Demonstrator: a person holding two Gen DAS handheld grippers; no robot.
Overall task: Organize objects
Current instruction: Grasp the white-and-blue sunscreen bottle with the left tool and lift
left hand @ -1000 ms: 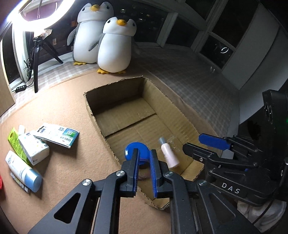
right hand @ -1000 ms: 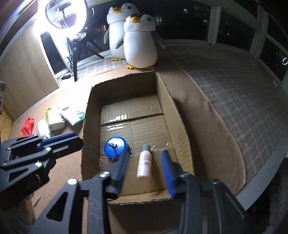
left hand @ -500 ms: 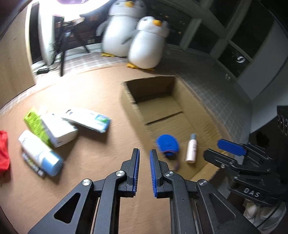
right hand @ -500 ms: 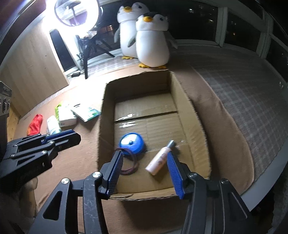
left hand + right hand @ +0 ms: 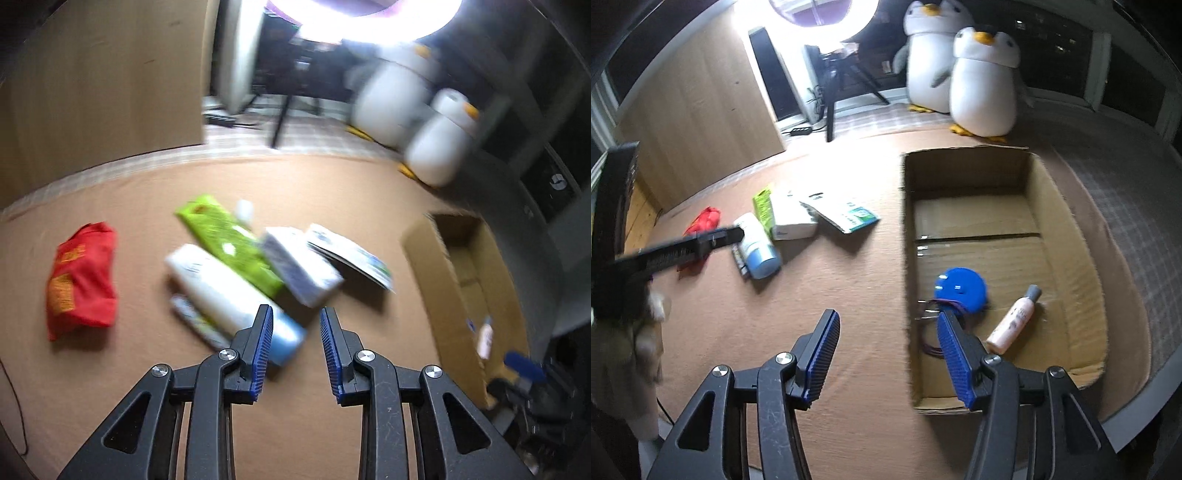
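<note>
My left gripper (image 5: 295,332) has its jaws opening with nothing between the pads; it hangs over the brown mat (image 5: 332,424), and the blue cap of a white tube (image 5: 229,295) lies just beyond my left finger, at about 11 o'clock. From that tube outward, at 12 o'clock, sit a green pack (image 5: 229,240), a white tissue pack (image 5: 303,273) and a flat printed packet (image 5: 351,254), all touching or overlapping in one cluster; a red pouch (image 5: 79,280) lies apart at 9 o'clock. This view is blurred, so labels cannot be read. My right gripper (image 5: 886,343) is also opening and empty, straddling the near left wall of the cardboard box (image 5: 1067,229): one finger over the mat, the other over the box interior. Inside the box, at 1 o'clock from my right fingers, lies a blue round disc (image 5: 960,290) with a dark cord, and just beside it at 2 o'clock a pink bottle (image 5: 1012,321) on its side. Two plush penguins (image 5: 982,85) stand beyond the box at 12 o'clock.
</note>
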